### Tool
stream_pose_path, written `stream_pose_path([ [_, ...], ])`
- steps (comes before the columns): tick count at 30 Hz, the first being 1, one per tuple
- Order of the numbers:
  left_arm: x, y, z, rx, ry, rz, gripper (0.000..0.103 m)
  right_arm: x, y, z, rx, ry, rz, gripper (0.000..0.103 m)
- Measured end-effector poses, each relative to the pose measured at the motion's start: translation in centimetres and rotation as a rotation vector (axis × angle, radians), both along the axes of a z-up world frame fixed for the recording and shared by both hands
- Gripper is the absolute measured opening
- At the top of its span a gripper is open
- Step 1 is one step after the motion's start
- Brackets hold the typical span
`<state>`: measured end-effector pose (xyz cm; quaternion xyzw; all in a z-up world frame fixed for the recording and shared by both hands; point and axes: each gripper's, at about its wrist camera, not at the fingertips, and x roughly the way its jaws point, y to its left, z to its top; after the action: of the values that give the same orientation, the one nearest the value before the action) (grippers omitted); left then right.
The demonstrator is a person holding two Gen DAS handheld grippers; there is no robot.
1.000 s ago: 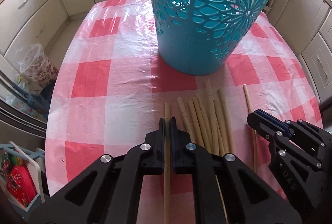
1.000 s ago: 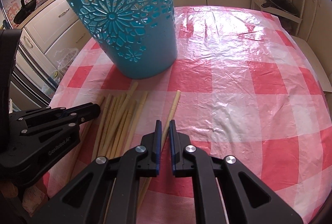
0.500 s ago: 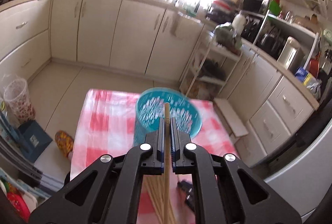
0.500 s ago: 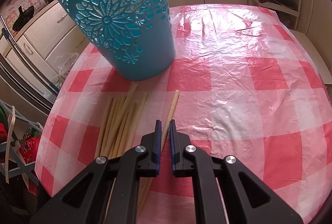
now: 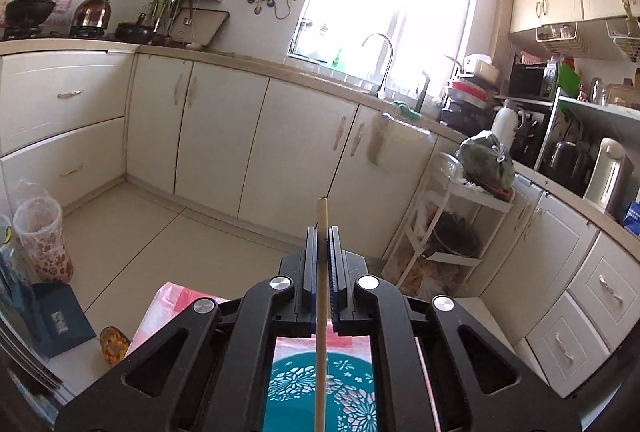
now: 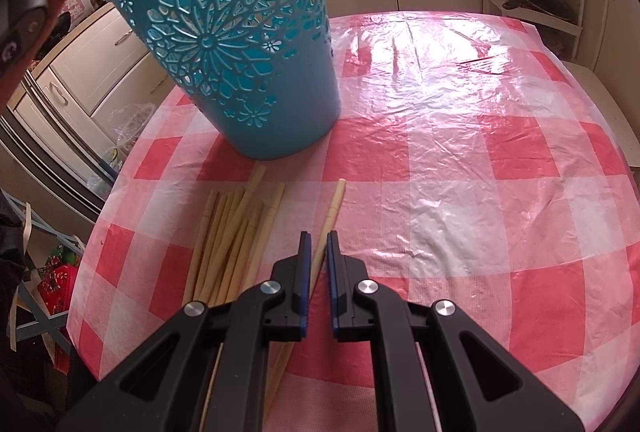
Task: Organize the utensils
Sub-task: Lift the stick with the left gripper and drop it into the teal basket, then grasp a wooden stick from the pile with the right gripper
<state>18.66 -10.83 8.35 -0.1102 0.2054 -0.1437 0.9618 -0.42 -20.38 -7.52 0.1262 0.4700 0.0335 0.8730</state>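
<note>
Left gripper (image 5: 321, 232): clamped on one chopstick (image 5: 321, 296), above the teal basket (image 5: 352, 388).
Chopstick axis: along the fingers, tip forward.
Right gripper (image 6: 316, 238): nearly closed, empty, over a table chopstick (image 6: 332, 210).

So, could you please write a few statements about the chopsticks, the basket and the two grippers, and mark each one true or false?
1. The left gripper is shut on a single chopstick. True.
2. The blue basket lies tipped on its side. False: it stands upright on the checked tablecloth.
3. A bundle of chopsticks lies on the tablecloth in front of the basket. True.
4. The right gripper holds a spoon. False: its jaws are nearly shut around a lone chopstick lying beside the bundle.
5. The tablecloth is plain green. False: it is red and white checked.
</note>
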Motion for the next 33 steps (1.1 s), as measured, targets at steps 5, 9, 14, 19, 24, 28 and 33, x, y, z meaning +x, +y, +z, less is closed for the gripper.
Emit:
stream_pose_path([
  [5,-0.2,0.0,-3.4,0.068,0.054,-0.011,0.005,0.1,-0.2,0.0,0.005,0.0,0.007,0.008],
  [9,-1.3,0.3,-4.5,0.123,0.081,-0.026,0.008,0.0,-0.3,0.1,0.004,0.001,0.012,0.008],
  [14,-4.0,2.3,-4.2,0.147,0.074,0.005,0.049,0.1,-0.2,0.1,0.003,0.008,0.019,0.009],
  [19,-8.1,6.1,-4.3,0.143,0.053,0.055,0.069,0.0,0.2,0.1,-0.033,0.0,0.026,0.007],
  [24,-9.9,9.7,-7.6,0.14,0.142,0.105,0.079,-0.1,1.9,0.2,-0.171,-0.031,0.062,0.008],
  [28,-10.4,12.5,-11.2,0.106,0.273,0.122,0.079,-1.1,0.2,1.8,-0.065,-0.035,0.04,0.005],
  [33,-11.6,14.4,-14.0,0.116,0.344,0.123,0.079,-3.4,-2.9,7.2,0.156,-0.175,-0.012,0.005],
])
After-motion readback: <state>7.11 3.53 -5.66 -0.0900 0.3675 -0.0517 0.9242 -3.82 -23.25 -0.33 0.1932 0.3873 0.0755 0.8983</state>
